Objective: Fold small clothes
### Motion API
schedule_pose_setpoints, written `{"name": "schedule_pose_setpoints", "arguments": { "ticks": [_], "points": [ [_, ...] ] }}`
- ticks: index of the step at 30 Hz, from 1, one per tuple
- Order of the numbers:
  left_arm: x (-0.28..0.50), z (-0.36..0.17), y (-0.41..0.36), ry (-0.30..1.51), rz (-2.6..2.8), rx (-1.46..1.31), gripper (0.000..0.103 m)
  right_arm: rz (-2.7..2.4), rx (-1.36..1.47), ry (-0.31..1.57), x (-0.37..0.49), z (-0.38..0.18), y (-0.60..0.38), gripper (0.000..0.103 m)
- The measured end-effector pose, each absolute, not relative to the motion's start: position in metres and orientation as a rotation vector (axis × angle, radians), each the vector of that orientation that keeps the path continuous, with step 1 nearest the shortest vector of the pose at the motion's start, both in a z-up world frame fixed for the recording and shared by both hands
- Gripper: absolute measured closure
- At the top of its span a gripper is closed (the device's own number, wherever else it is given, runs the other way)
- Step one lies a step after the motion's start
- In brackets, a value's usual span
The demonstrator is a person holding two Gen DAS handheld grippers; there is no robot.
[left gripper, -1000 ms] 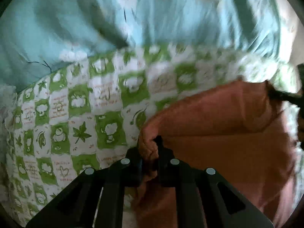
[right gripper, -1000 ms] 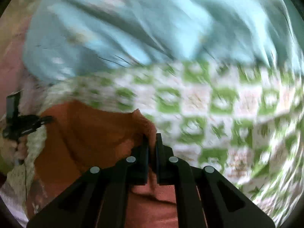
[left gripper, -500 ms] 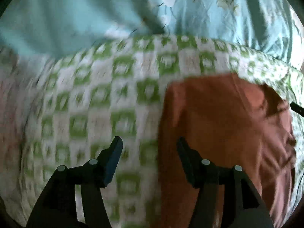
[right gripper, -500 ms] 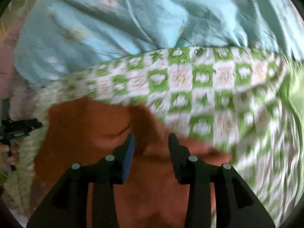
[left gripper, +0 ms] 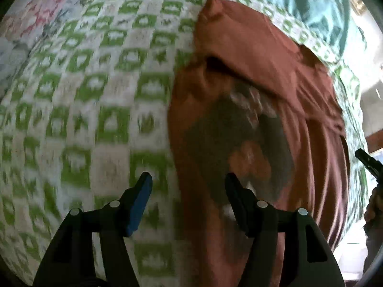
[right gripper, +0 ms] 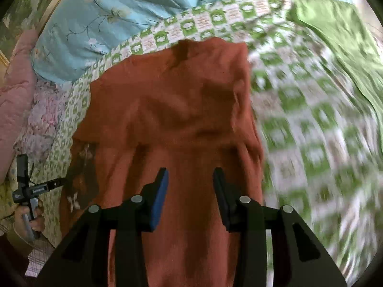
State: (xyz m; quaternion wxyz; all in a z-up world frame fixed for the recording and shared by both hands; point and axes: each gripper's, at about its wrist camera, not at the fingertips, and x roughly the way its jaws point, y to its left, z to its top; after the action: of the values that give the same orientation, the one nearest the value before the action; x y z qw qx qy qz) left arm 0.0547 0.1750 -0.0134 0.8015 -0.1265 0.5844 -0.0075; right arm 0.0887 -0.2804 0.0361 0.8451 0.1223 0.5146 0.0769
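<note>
Left wrist view: left claw released, jaws wide apart, nothing between them. It hovers over the left edge of the rust-orange garment, which lies on the green-and-white checked quilt. Upper part of garment folded over; dark printed patch showing below the fold. Frame motion-blurred.

Right wrist view: right claw released, empty, above the garment's lower half. Light blue floral bedding behind the quilt; plain green cloth at upper right.

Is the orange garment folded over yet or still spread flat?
Folded over: the orange garment shows an upper layer ending in an edge across its middle, lying on the checked blanket.
</note>
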Motion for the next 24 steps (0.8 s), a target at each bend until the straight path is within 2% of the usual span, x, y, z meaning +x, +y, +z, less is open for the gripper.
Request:
{"name": "schedule_pose_setpoints", "arguments": {
  "ticks": [6, 13, 21, 23, 24],
  "points": [
    [0.013, -0.014, 0.164, 1.273, -0.039, -0.286, 0.033, 0.107, 0.311, 1.09, 0.026, 0.036, -0.291, 0.059],
    [-0.028, -0.032, 0.148, 1.336, -0.106, -0.355, 0.033, 0.063, 0.401, 1.109, -0.025, 0.022, -0.307, 0.058],
    [-0.032, -0.049, 0.113, 1.329, -0.173, -0.352, 0.033, 0.096, 0.487, 1.156, -0.07, 0.001, -0.313, 0.057],
    [-0.029, -0.05, 0.108, 1.309, -0.187, -0.356, 0.049, 0.136, 0.511, 1.177, -0.077, -0.007, -0.308, 0.057],
    [-0.028, -0.05, 0.106, 1.298, -0.202, -0.358, 0.086, 0.153, 0.511, 1.183, -0.079, -0.009, -0.305, 0.057]
  ]
}}
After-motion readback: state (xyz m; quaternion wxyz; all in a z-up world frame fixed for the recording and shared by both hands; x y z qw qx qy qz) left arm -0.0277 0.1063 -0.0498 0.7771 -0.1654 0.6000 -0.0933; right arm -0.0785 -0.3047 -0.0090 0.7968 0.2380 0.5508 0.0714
